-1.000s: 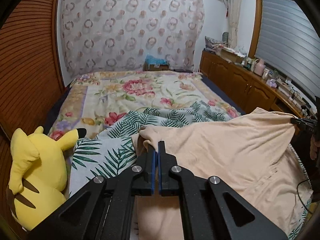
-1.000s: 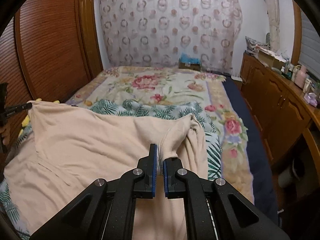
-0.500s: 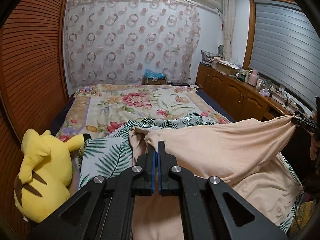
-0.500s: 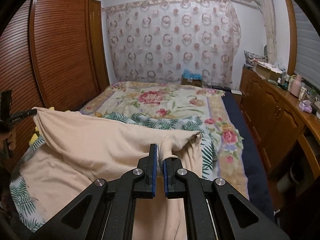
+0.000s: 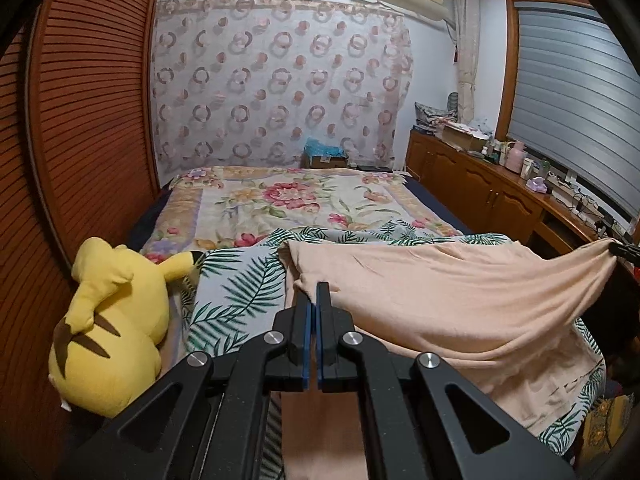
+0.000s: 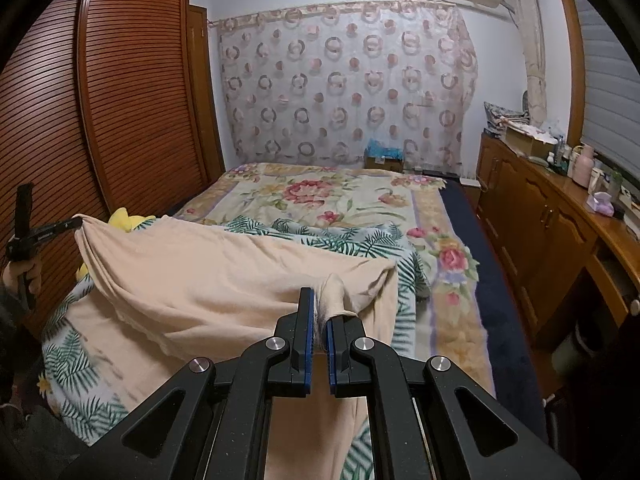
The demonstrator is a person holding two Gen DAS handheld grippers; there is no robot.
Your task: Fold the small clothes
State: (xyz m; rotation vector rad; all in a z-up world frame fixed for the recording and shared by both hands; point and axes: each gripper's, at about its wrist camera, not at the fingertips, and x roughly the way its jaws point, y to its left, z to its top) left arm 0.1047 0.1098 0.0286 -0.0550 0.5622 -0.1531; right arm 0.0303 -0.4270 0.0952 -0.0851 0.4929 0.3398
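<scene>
A peach-coloured garment hangs stretched between my two grippers above the near end of the bed; it also shows in the right wrist view. My left gripper is shut on one corner of it. My right gripper is shut on a bunched corner at the other end. Each gripper shows small at the edge of the other's view, the right one and the left one. The garment's lower part drapes onto the palm-leaf blanket.
A yellow plush toy lies at the bed's left edge by the slatted wooden wardrobe. A floral bedspread covers the far bed. A wooden sideboard with bottles and boxes runs along the right wall.
Both grippers have risen, lifting the held edge of the garment off the bed; more of the room and ceiling shows. The grips stay shut.
</scene>
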